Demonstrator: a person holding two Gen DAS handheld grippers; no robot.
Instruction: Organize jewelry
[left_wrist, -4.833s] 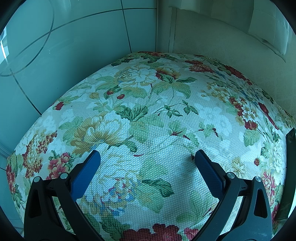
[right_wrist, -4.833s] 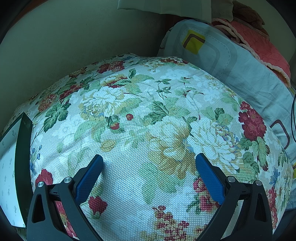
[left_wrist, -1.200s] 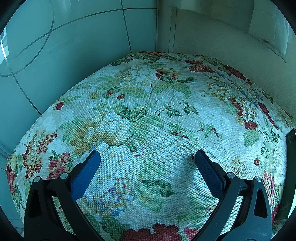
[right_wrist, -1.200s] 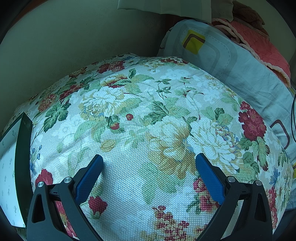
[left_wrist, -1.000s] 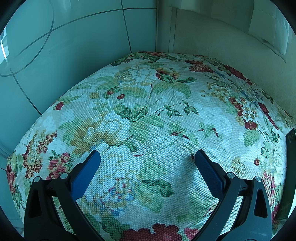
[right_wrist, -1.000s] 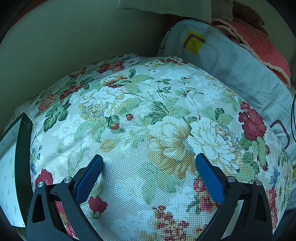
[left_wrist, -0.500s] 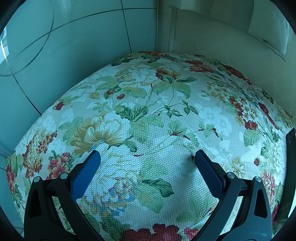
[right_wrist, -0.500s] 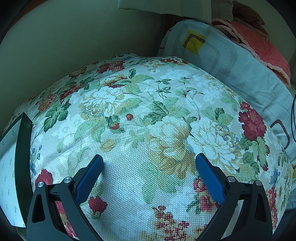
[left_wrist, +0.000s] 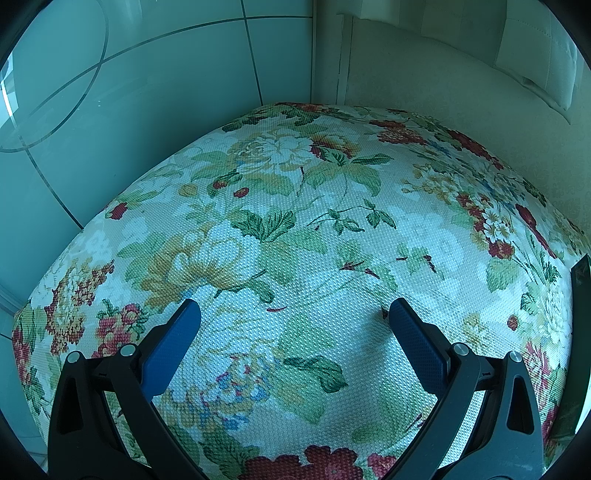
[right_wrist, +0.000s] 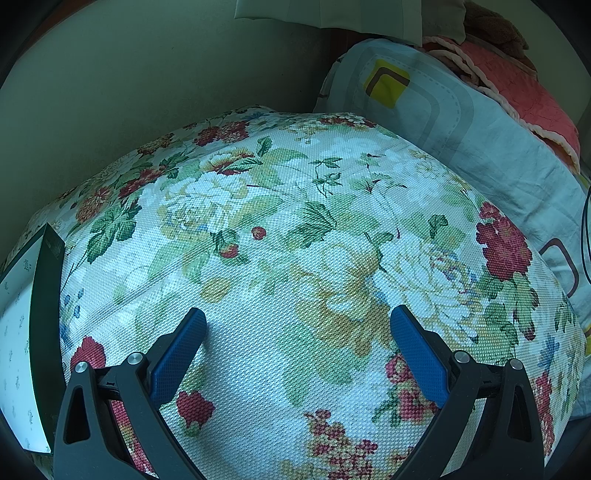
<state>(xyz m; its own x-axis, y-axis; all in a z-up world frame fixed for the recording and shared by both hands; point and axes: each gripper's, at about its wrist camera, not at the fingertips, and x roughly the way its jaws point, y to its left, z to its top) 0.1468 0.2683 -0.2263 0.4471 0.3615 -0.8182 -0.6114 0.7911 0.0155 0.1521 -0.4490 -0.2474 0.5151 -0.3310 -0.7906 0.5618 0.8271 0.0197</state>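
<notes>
- Nothing has moved since earlier; our left gripper (left_wrist: 291, 314) and right gripper (right_wrist: 295, 323) stay spread wide, empty, over the floral cloth (left_wrist: 314, 240).
- We see a dark-edged box (right_wrist: 44, 295) left of the right gripper.

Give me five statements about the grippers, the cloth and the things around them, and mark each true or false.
1. The left gripper is open and holds nothing. True.
2. The right gripper is shut on a necklace. False: it is open and empty, and no jewelry shows in either view.
3. A floral cloth lies under both grippers. True.
4. A box with a dark rim sits at the left edge of the right wrist view. True.
5. The pillow lies left of the right gripper. False: it lies to the upper right, past the cloth.
</notes>
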